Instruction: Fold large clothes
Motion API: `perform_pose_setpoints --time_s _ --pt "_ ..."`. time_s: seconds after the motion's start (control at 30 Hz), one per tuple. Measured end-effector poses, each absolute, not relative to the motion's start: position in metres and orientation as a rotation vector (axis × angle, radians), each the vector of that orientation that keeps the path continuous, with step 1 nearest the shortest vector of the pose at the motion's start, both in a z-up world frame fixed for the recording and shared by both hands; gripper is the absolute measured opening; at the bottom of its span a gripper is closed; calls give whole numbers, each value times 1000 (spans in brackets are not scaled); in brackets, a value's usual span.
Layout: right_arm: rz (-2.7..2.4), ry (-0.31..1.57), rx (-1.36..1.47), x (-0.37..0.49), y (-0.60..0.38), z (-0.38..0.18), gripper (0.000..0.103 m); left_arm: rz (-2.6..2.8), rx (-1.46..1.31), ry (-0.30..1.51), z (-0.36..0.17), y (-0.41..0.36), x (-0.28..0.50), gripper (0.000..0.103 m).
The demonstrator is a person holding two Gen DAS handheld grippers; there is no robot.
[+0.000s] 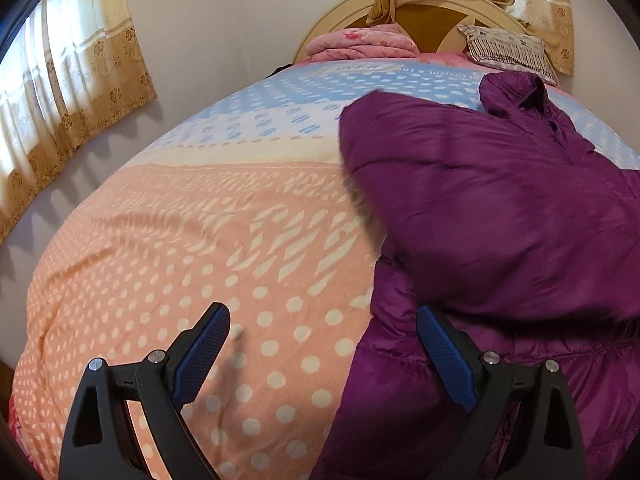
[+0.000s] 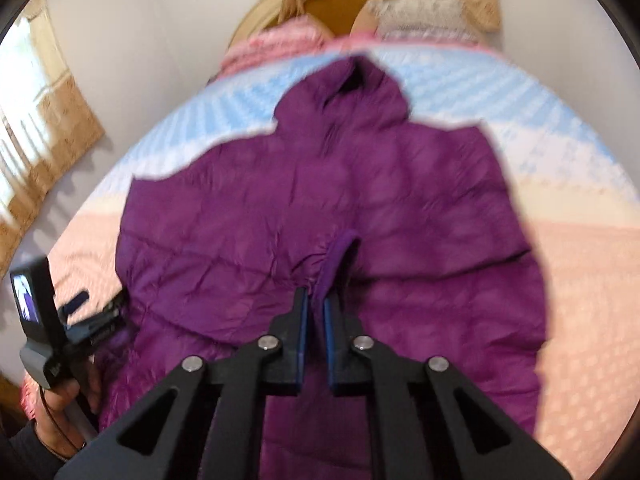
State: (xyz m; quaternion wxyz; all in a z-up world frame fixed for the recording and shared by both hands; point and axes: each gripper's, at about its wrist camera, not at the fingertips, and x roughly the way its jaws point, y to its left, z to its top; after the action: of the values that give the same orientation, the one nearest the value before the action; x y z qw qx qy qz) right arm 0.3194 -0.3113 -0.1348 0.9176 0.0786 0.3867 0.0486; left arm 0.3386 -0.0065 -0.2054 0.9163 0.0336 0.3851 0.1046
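Note:
A purple hooded puffer jacket (image 2: pixel 280 216) lies on the bed, hood toward the headboard. In the right wrist view my right gripper (image 2: pixel 316 300) is shut on a cuff or fold of the jacket (image 2: pixel 340 256), held over the jacket's middle. In the left wrist view the jacket (image 1: pixel 500 216) fills the right side, with a folded sleeve blurred by motion. My left gripper (image 1: pixel 324 320) is open and empty, low over the jacket's left edge and the bedspread. It also shows in the right wrist view (image 2: pixel 80 308) at the jacket's left side.
The bed has a pink, cream and blue dotted bedspread (image 1: pixel 200 240). A pink folded quilt (image 1: pixel 360 44) and a pillow (image 1: pixel 504 48) lie by the round headboard (image 1: pixel 432 16). Curtains (image 1: pixel 72 100) hang on the left wall.

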Motion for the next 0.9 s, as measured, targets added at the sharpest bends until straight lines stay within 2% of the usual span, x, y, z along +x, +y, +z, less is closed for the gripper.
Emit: perform_pose_setpoints --time_s 0.23,0.57,0.63,0.67,0.7,0.77,0.9 --pt "-52 737 205 314 -364 -128 8 224 119 800 -209 -12 339 95" --pt "-225 820 175 320 -395 -180 8 237 198 788 -212 -18 334 95" --pt "-200 870 182 324 -397 -187 14 240 198 788 -210 -17 333 95" --pt "-202 871 193 324 -398 -187 20 242 198 796 -207 -16 333 95" --pt "-204 865 212 320 -402 -183 36 237 191 800 -201 -14 331 95" --pt "-197 820 257 307 -408 -169 56 220 181 758 -180 -13 326 95" --pt "-213 690 216 289 -402 -129 59 120 193 677 -144 -43 328 95"
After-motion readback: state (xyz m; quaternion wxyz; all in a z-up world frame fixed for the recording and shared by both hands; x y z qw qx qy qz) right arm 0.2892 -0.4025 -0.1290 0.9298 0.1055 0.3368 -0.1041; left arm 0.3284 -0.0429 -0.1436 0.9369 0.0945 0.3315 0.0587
